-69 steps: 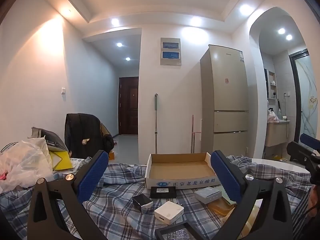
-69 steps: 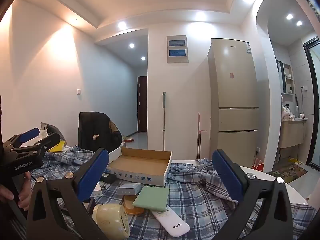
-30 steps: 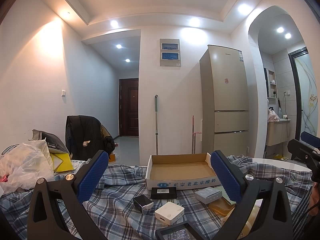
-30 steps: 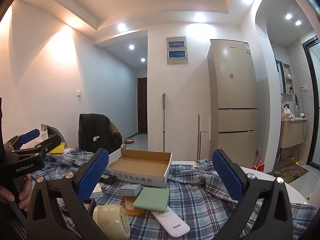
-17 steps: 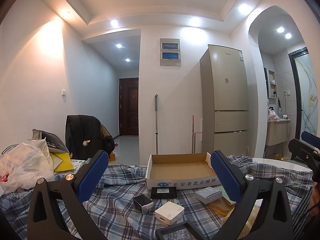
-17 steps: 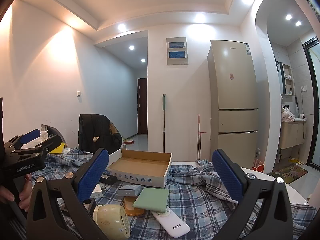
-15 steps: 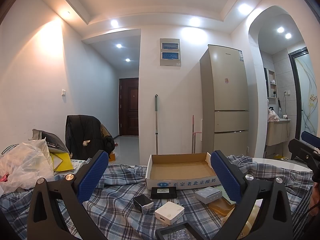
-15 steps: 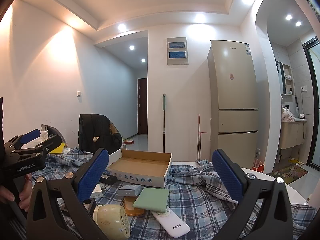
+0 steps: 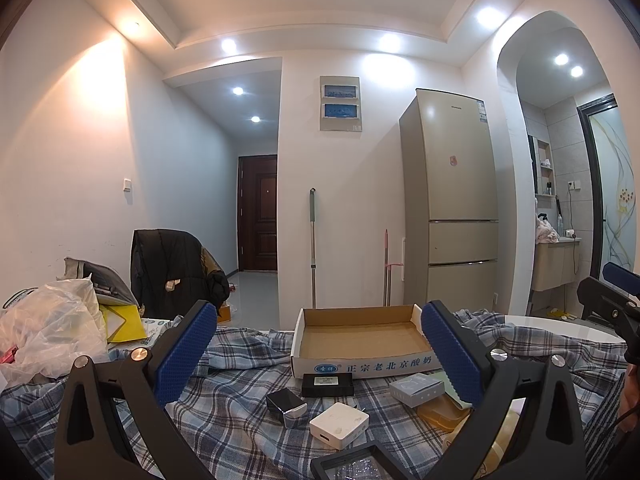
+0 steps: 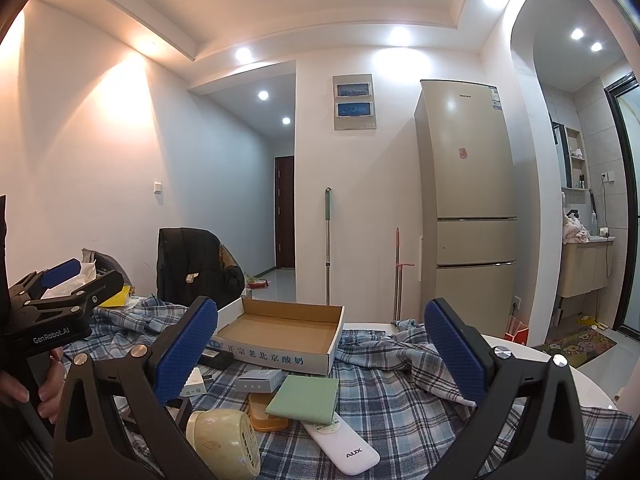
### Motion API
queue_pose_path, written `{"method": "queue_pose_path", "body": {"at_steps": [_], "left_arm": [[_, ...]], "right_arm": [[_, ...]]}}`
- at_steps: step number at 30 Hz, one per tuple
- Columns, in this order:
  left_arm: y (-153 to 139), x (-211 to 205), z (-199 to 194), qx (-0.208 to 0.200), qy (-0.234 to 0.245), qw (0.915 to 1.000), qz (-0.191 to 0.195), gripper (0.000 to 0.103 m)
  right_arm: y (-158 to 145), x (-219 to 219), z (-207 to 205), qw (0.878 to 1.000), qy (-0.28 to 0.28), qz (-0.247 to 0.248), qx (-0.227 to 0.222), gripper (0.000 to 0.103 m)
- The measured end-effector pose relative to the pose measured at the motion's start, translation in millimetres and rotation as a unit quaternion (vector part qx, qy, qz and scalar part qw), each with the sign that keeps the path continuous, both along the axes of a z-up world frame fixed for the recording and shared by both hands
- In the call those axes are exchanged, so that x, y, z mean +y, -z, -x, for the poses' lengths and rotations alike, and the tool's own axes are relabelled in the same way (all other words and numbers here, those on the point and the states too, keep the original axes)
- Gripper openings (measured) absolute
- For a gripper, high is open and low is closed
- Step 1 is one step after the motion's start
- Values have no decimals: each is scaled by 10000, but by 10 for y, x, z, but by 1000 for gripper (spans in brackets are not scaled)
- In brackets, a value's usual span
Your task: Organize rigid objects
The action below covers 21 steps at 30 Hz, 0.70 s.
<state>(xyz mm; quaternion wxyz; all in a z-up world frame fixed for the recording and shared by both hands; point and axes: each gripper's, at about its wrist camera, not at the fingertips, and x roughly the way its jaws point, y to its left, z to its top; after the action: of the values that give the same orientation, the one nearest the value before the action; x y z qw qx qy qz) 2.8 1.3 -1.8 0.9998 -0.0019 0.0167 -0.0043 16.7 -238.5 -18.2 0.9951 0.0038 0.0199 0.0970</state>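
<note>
An empty shallow cardboard box [image 9: 362, 336] [image 10: 280, 330] sits on a plaid-covered table. In front of it lie a black flat box [image 9: 328, 384], a small black and silver box [image 9: 286, 402], a white square device [image 9: 339, 424], a grey box [image 9: 416, 389] [image 10: 258, 380], a green pad [image 10: 304, 398], an orange case [image 10: 264, 416], a white AUX remote [image 10: 344, 446] and a cream round object [image 10: 224, 444]. My left gripper [image 9: 318, 352] is open and empty above them. My right gripper [image 10: 320, 352] is open and empty too.
A plastic bag [image 9: 48, 328] and a yellow item [image 9: 120, 322] lie at the table's left. A chair with a black jacket [image 9: 172, 272] stands behind. A black frame [image 9: 360, 464] lies at the near edge. A fridge [image 9: 452, 208] and mops stand beyond.
Almost nothing has changed. Both grippers stay open and hover in place over the table, with only a slight drift of view.
</note>
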Motion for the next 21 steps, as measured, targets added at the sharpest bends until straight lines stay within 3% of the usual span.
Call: {"method": "queue_pose_path", "body": {"at_steps": [21], "left_arm": [[3, -5, -7, 4, 0, 10000, 3, 103]], "right_arm": [[-5, 21, 5, 10000, -28, 43, 38, 103]]}}
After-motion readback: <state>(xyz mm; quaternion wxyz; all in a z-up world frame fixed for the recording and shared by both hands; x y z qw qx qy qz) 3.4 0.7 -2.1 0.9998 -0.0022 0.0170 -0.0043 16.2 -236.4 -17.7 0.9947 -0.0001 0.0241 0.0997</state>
